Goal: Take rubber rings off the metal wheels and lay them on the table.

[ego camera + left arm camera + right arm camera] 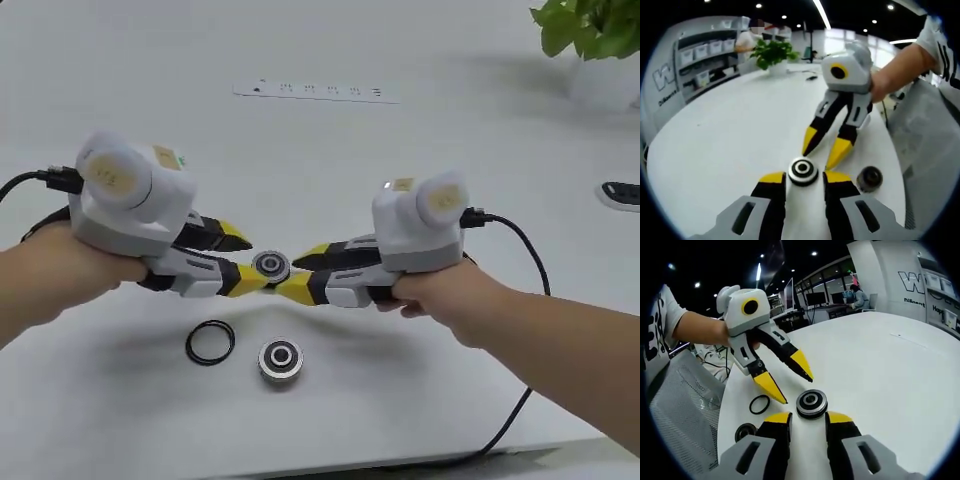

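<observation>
A small metal wheel (pixel 270 266) with a dark rubber rim sits between the tips of both grippers, at mid-table. In the left gripper view the wheel (pixel 802 171) lies between the yellow tips of my left gripper (pixel 804 177), whose jaws stand apart. My right gripper (pixel 809 417) flanks the same wheel (pixel 811 404) from the opposite side, jaws also apart. I cannot tell whether any tip touches the wheel. A loose black rubber ring (pixel 210 342) lies flat on the table nearer to me, beside a second wheel (pixel 280 360).
A white power strip (pixel 315 91) lies at the far middle of the white table (pixel 420 120). A potted plant (pixel 590 30) stands at the far right, and a black object (pixel 622 193) lies at the right edge. The table's front edge (pixel 400 462) is close.
</observation>
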`<control>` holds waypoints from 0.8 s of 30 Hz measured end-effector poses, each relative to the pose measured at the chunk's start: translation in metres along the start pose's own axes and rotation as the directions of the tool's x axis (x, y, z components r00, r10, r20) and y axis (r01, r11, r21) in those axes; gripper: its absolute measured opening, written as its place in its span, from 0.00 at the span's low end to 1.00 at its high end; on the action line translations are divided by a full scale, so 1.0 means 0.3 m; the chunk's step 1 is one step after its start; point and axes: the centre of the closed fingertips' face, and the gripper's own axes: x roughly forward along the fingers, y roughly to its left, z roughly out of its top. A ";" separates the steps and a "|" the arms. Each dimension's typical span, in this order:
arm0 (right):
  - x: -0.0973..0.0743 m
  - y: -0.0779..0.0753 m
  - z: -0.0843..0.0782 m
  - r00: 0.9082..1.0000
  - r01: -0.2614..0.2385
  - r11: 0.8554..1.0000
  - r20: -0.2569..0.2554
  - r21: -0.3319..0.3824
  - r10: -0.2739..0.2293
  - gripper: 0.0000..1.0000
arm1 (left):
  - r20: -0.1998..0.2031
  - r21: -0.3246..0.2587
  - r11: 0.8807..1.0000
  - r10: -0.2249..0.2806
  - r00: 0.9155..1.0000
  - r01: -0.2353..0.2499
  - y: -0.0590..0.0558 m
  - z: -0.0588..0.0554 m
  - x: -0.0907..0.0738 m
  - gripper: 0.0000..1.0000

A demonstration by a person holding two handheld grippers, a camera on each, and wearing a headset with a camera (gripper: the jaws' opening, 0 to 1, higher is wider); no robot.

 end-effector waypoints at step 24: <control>-0.003 -0.007 -0.006 1.000 0.004 1.000 0.010 0.007 -0.004 0.24 | -0.025 0.021 1.000 0.008 1.000 -0.008 0.000 0.004 0.051 0.17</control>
